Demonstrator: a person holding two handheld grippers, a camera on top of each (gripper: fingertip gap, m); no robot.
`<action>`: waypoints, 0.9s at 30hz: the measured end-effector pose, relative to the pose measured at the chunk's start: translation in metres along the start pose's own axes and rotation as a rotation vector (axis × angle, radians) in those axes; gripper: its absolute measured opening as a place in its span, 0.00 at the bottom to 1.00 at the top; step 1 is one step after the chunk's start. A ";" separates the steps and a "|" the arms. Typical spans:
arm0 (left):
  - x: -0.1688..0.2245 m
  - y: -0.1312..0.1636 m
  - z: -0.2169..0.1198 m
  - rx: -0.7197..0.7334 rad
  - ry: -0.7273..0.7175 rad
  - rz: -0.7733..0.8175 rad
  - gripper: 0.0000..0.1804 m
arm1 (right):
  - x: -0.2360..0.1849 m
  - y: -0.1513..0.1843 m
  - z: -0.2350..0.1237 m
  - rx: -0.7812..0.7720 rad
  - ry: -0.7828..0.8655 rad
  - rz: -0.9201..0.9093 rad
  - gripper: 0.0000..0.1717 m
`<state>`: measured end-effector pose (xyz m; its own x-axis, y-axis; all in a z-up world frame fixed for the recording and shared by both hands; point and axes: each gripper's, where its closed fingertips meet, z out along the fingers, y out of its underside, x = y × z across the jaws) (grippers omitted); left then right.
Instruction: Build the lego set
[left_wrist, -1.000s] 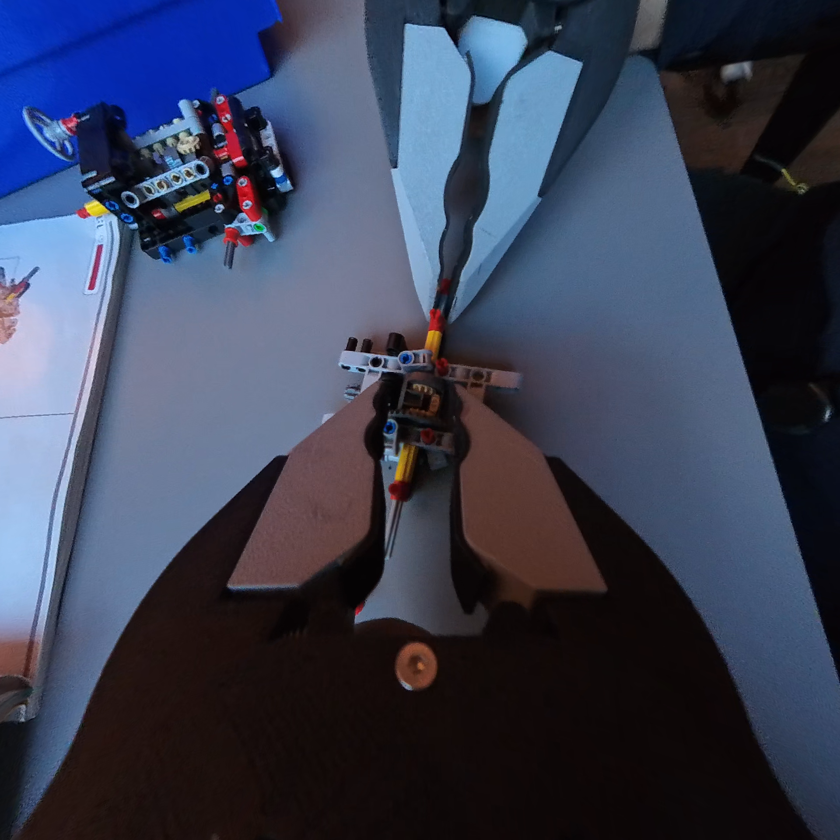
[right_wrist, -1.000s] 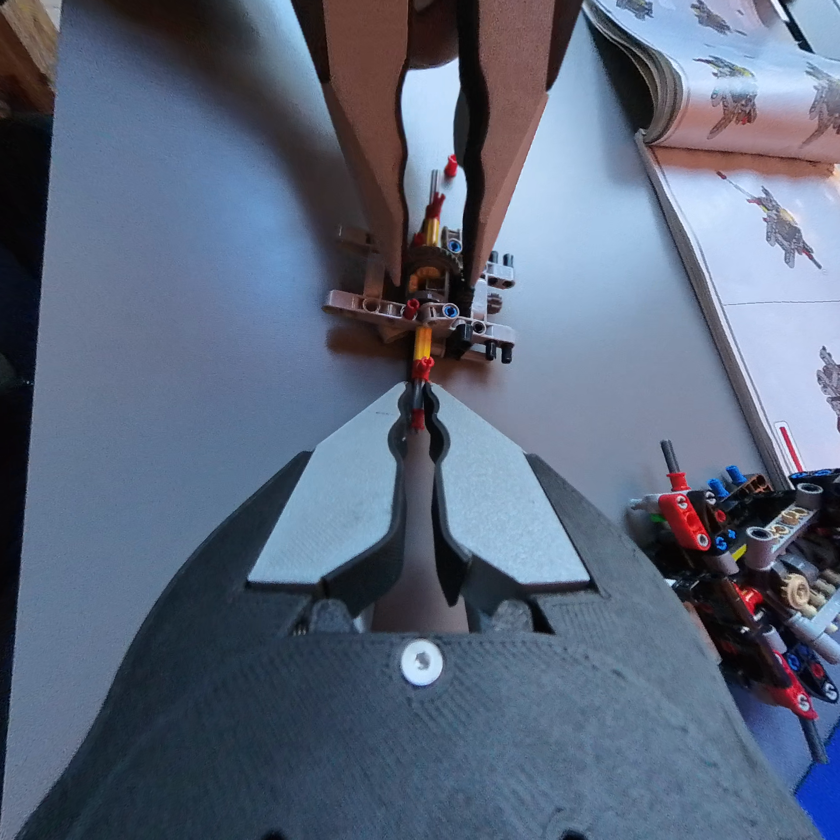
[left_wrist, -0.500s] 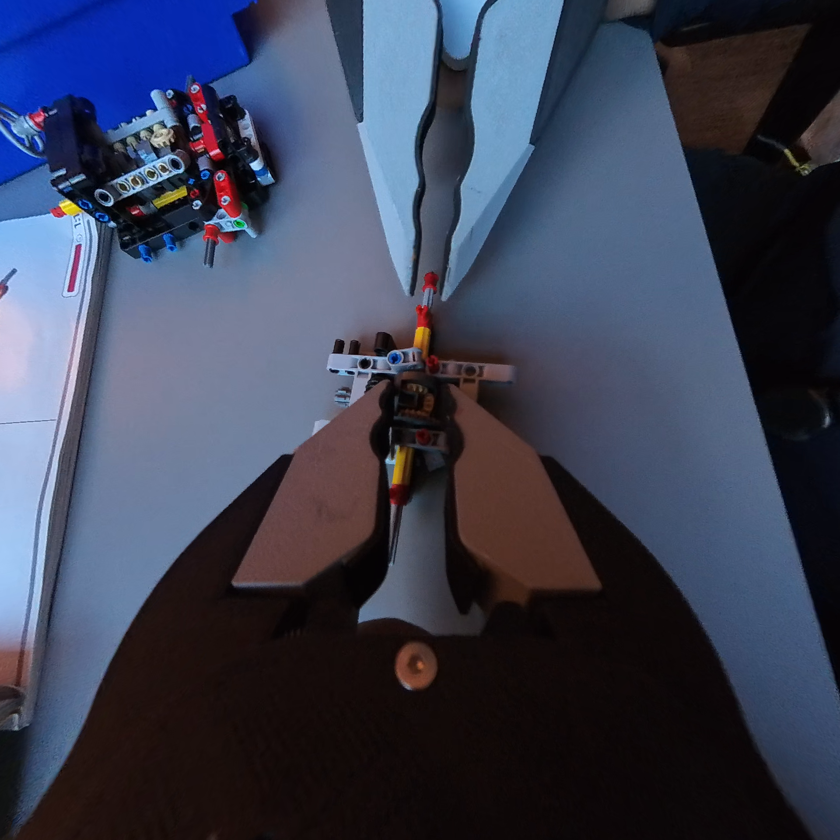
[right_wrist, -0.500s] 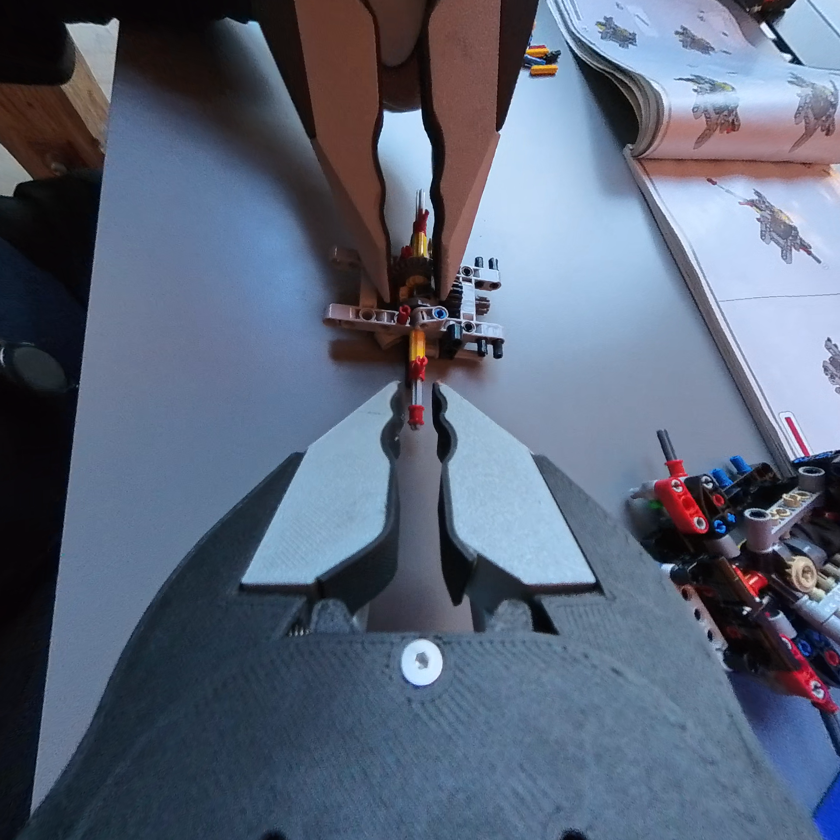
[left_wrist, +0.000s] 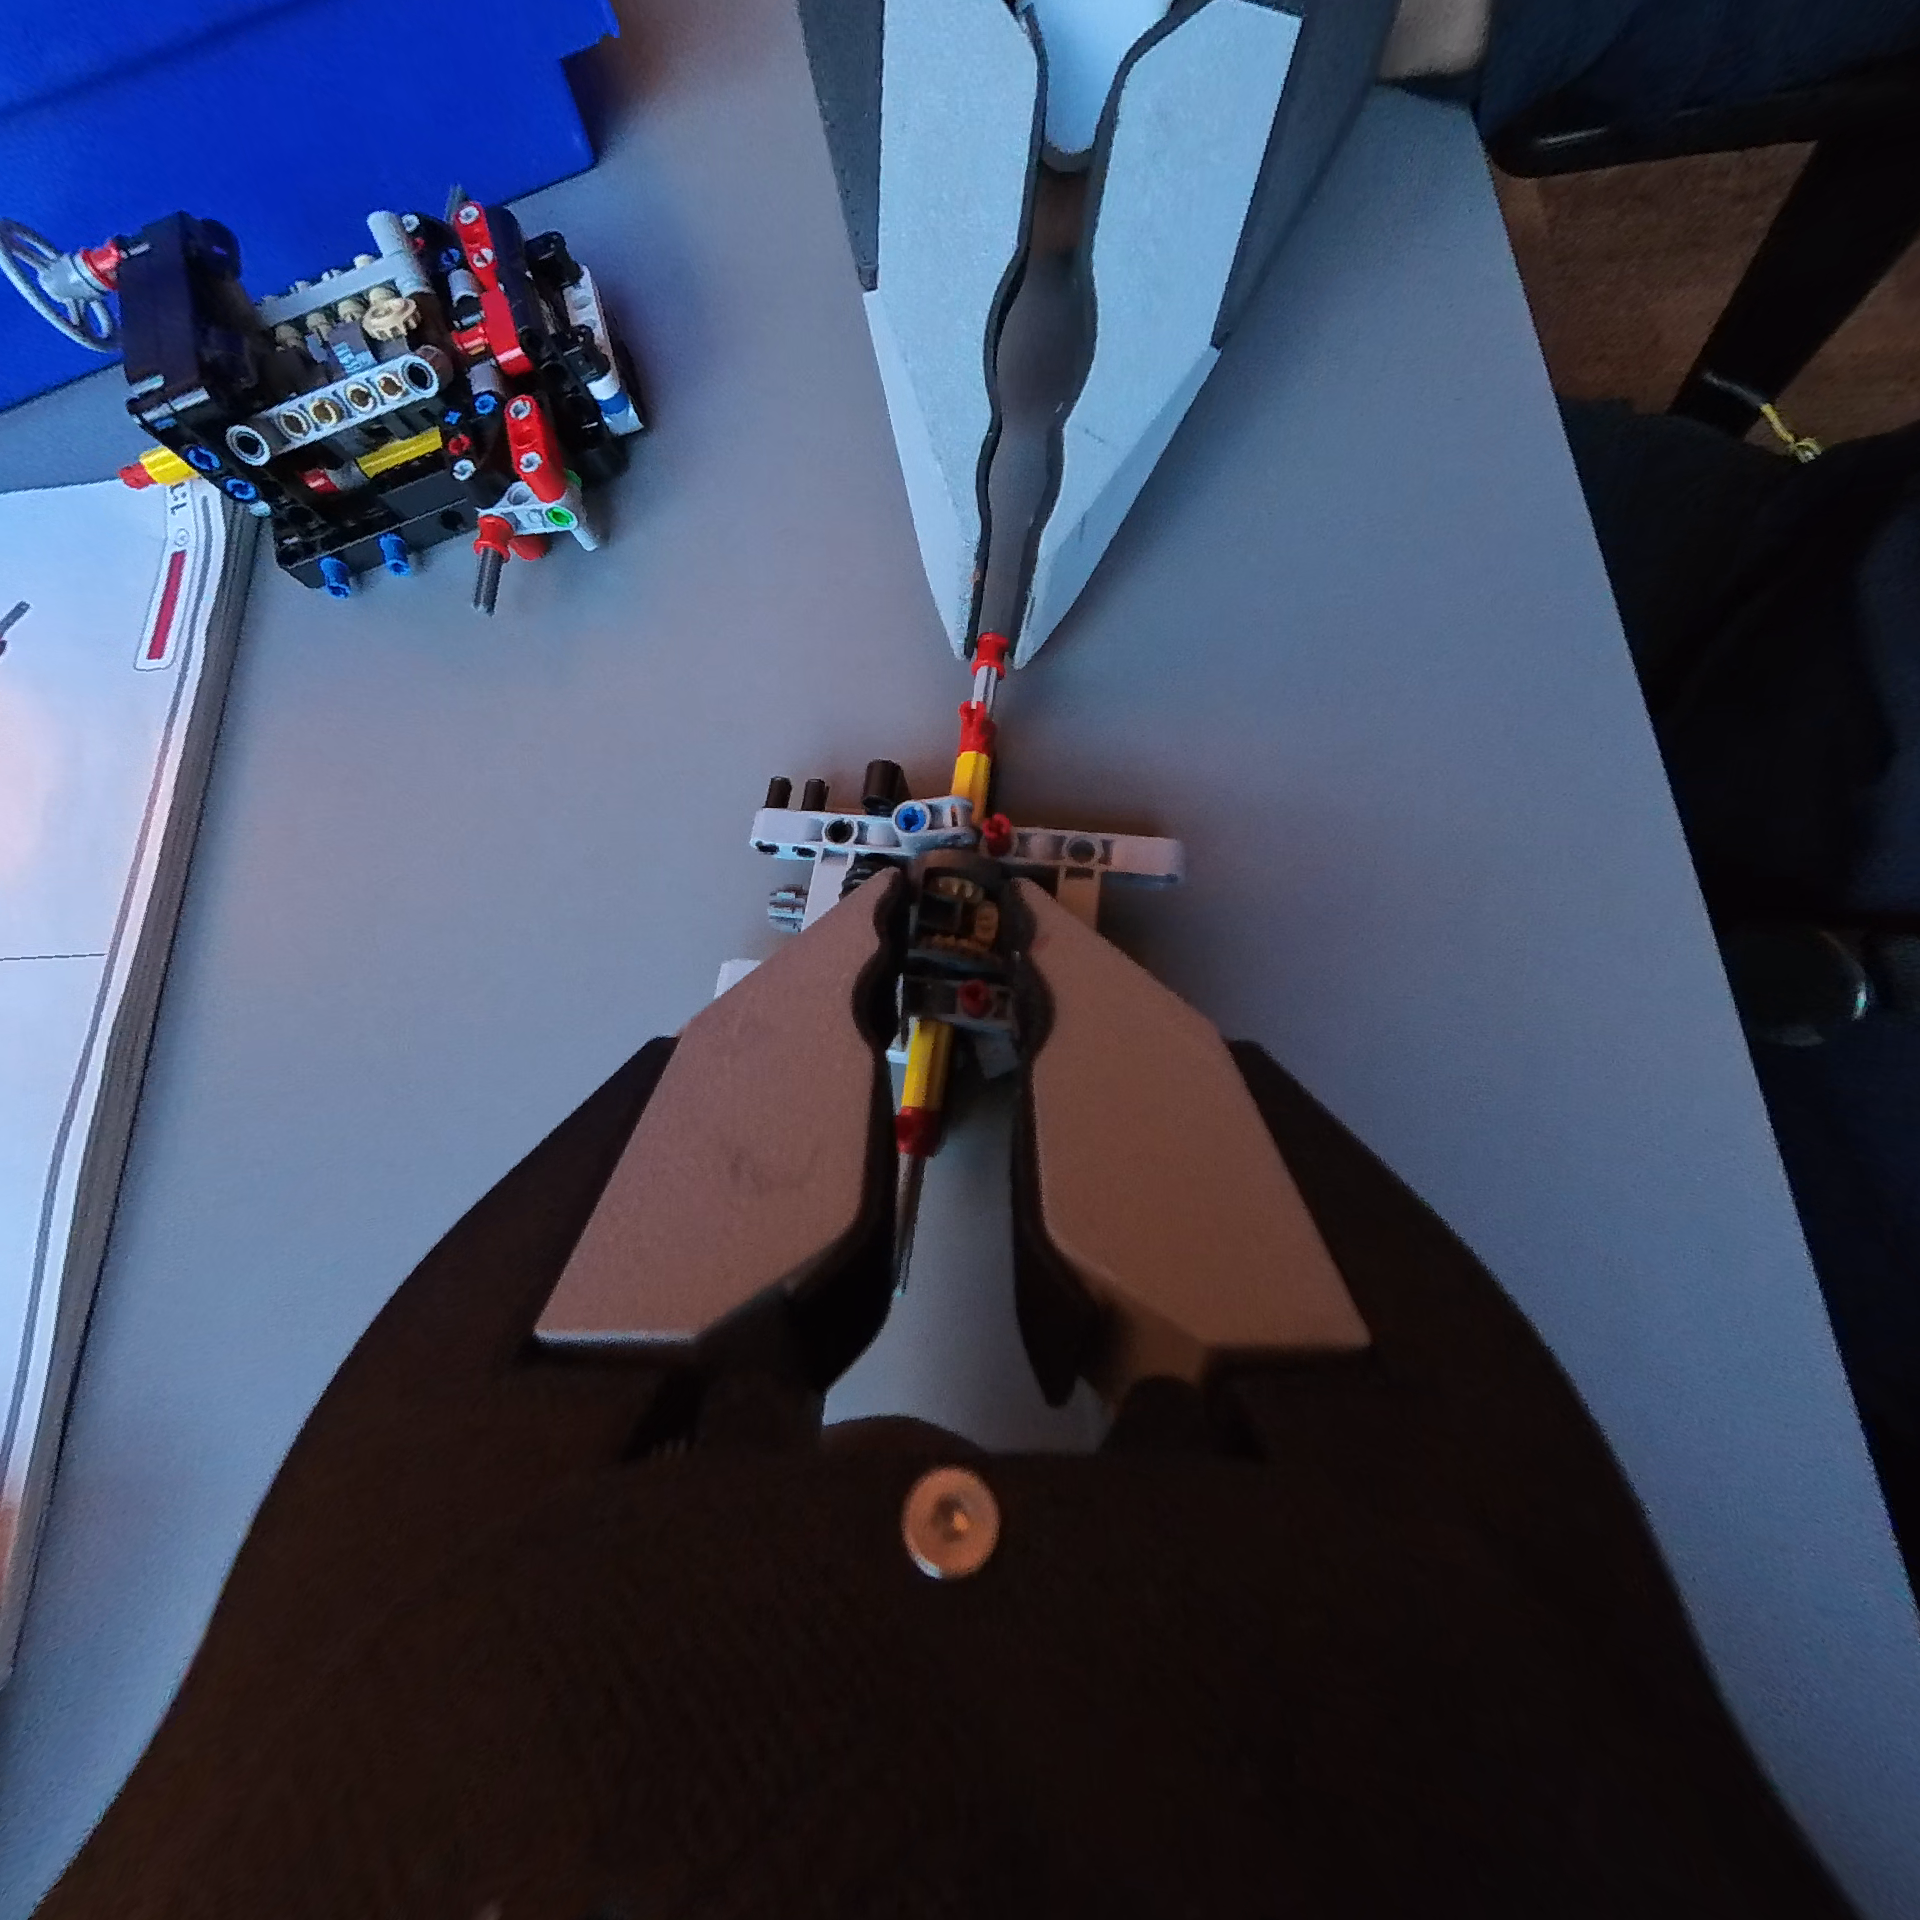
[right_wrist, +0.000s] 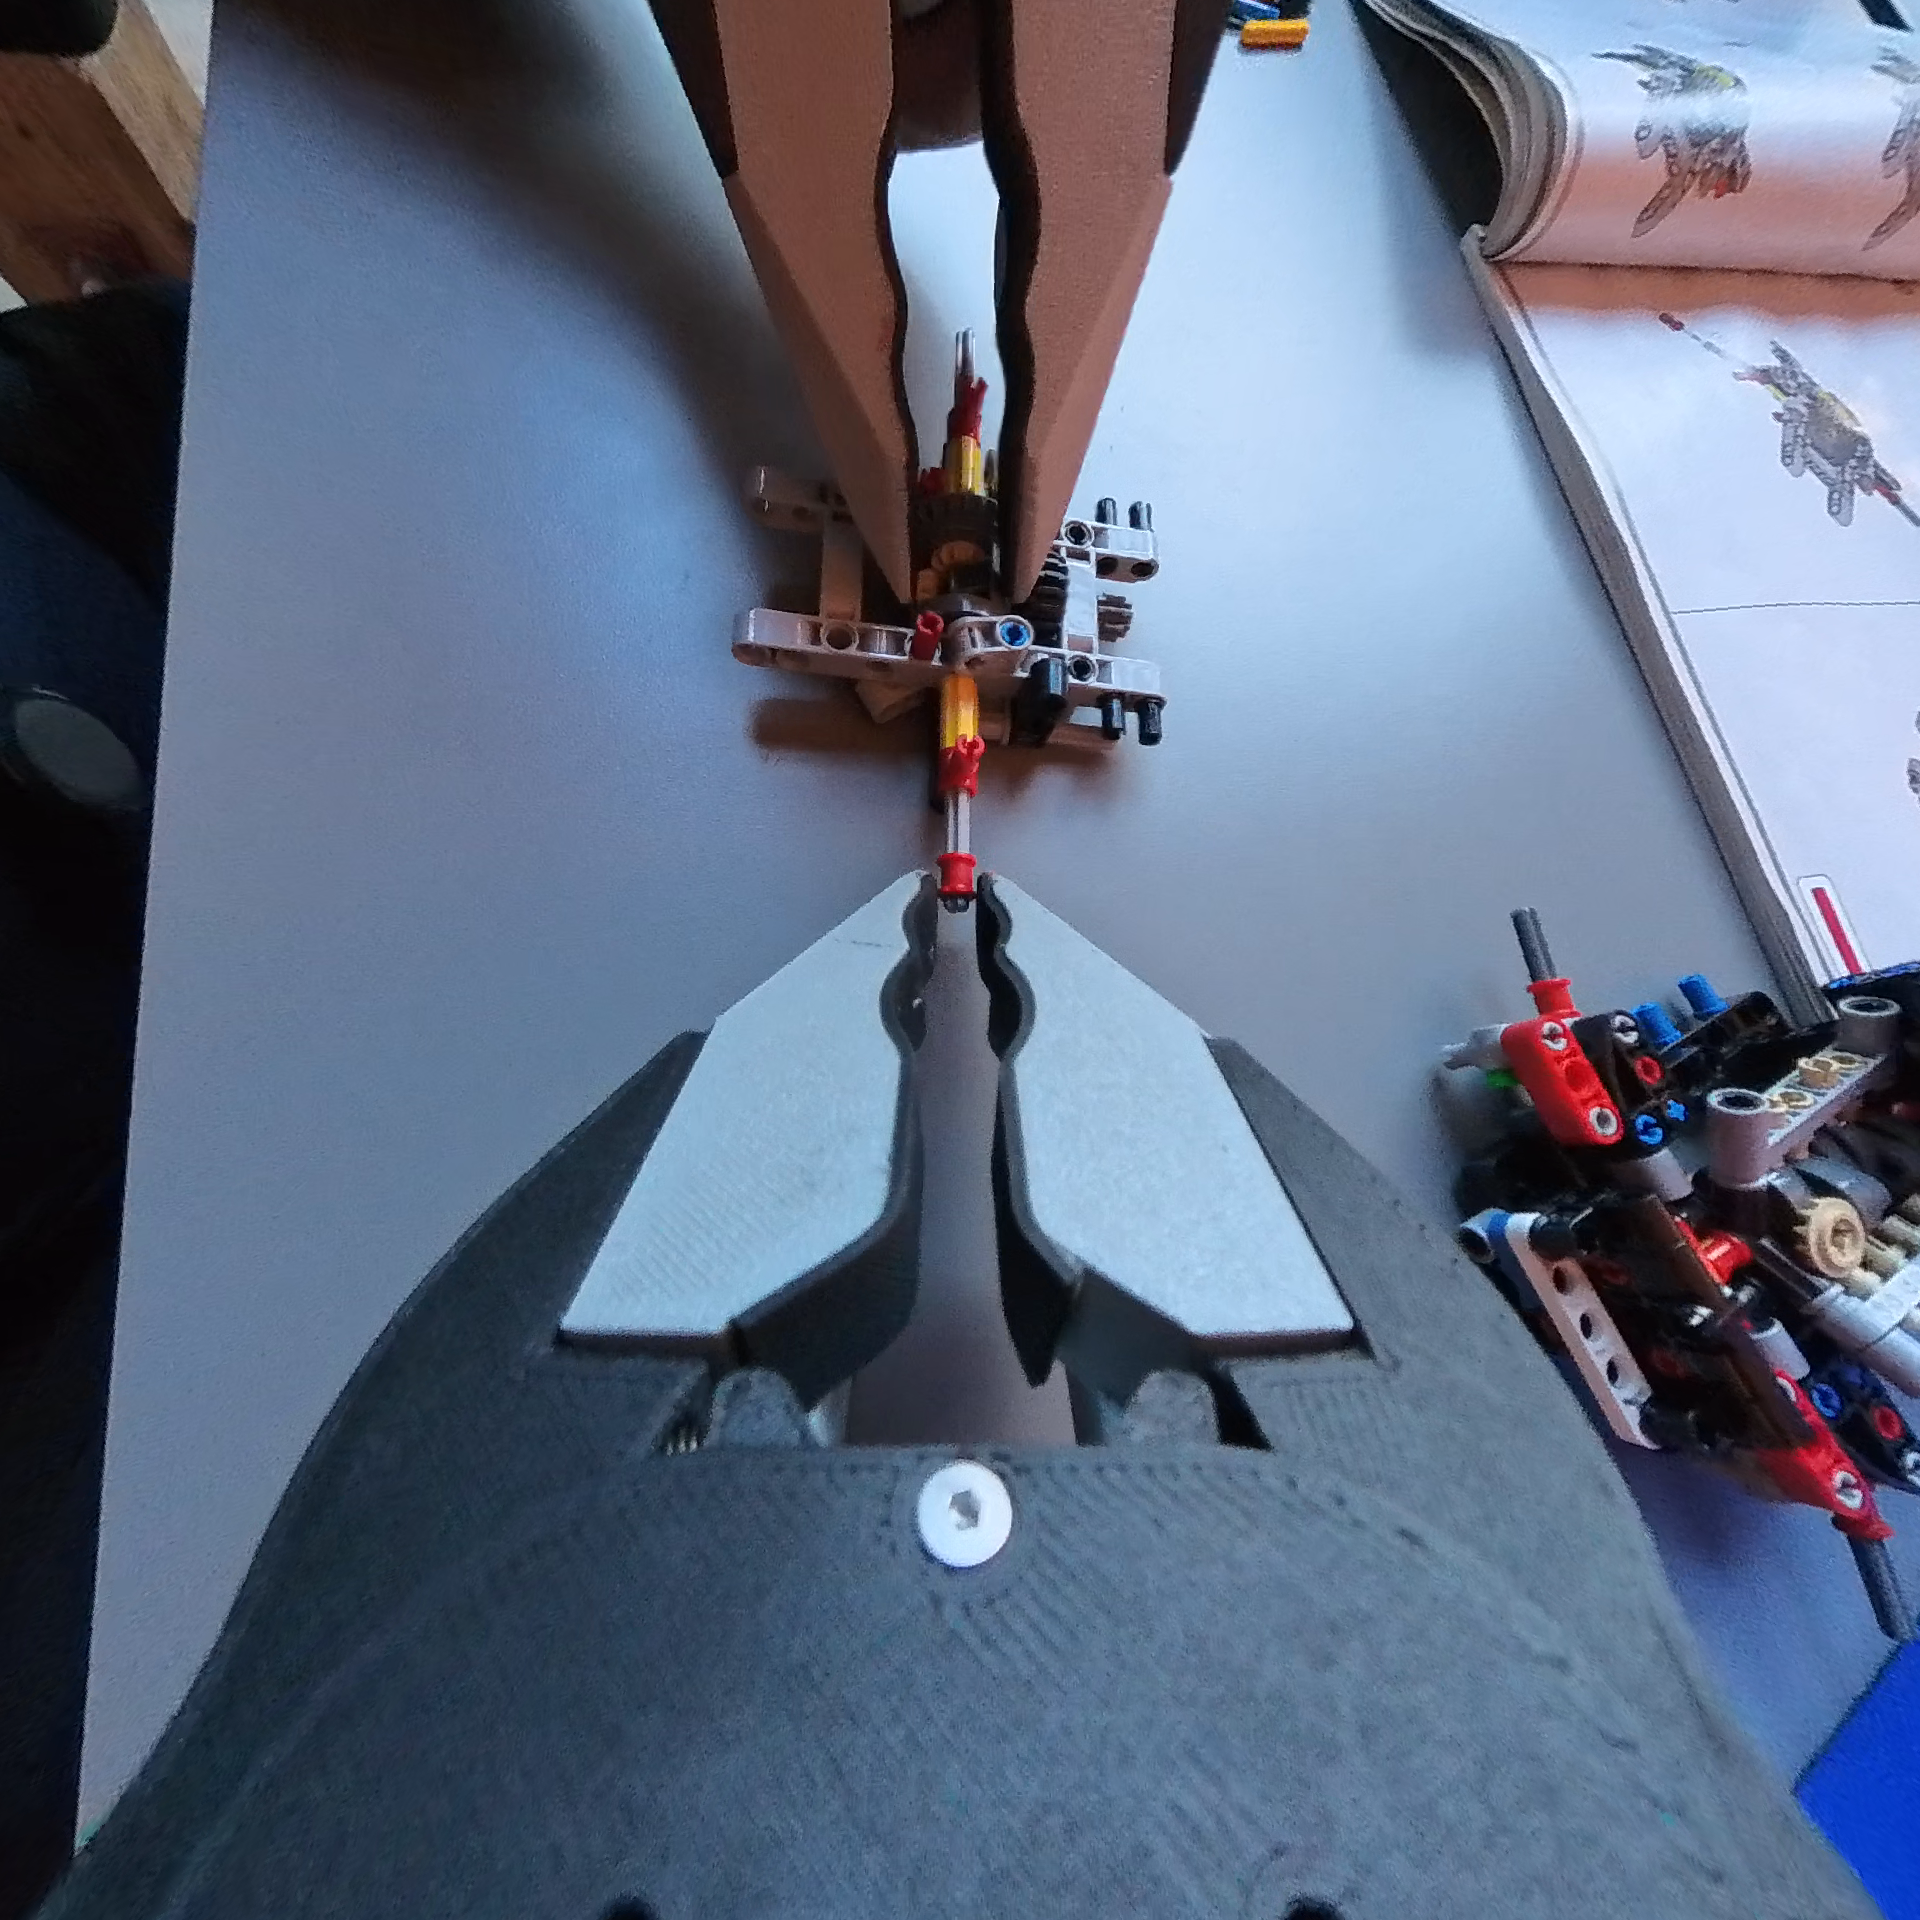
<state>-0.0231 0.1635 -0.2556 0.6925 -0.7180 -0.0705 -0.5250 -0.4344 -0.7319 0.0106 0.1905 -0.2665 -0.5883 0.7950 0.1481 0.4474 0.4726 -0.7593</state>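
— Since a second ago the right gripper (right_wrist: 956, 899) has backed off from the small brick assembly (left_wrist: 1081, 847). It opened on the way and has narrowed again. More bare grey rod (right_wrist: 957, 821) now shows ahead of its tips.

— What is it gripping?

— Only the far end of that rod, pinched at the very fingertips where the red collar (right_wrist: 956, 871) sits. The jaws are almost together.

— And the left gripper (left_wrist: 961, 904)?

— It is closed on the dark gear block in the middle of the assembly, with a pad pressed to each side. The white cross beam lies just past its tips, resting on the table (left_wrist: 1351, 727). The rod runs straight back between its fingers.

— So the two grippers face each other?

— Yes, nose to nose along the rod, with the assembly between them.

— How should the rod be handled?

— I think a pinch that shallow could slip off the collar. Staying in line with the rod and avoiding any sideways twist looks wise, while the left gripper holds the block firm.

— Anything else around?

— A bigger model (left_wrist: 384, 395) sits well off to the left gripper's left, beyond its tips. There is also an open booklet (left_wrist: 83, 831) there, and a blue box (left_wrist: 260, 83) farther on.
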 end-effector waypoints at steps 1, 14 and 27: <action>0.001 0.000 0.000 0.004 0.007 -0.006 0.09 | 0.000 0.000 0.000 -0.001 0.001 -0.002 0.03; -0.002 -0.004 -0.006 0.003 -0.001 -0.007 0.17 | -0.003 0.000 0.000 0.002 -0.041 0.016 0.02; -0.001 0.004 -0.010 -0.033 0.029 -0.020 0.29 | -0.004 0.000 0.000 0.003 -0.064 0.028 0.03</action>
<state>-0.0304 0.1569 -0.2515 0.6885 -0.7243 -0.0358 -0.5278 -0.4665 -0.7098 0.0133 0.1872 -0.2670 -0.6174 0.7819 0.0864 0.4622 0.4494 -0.7645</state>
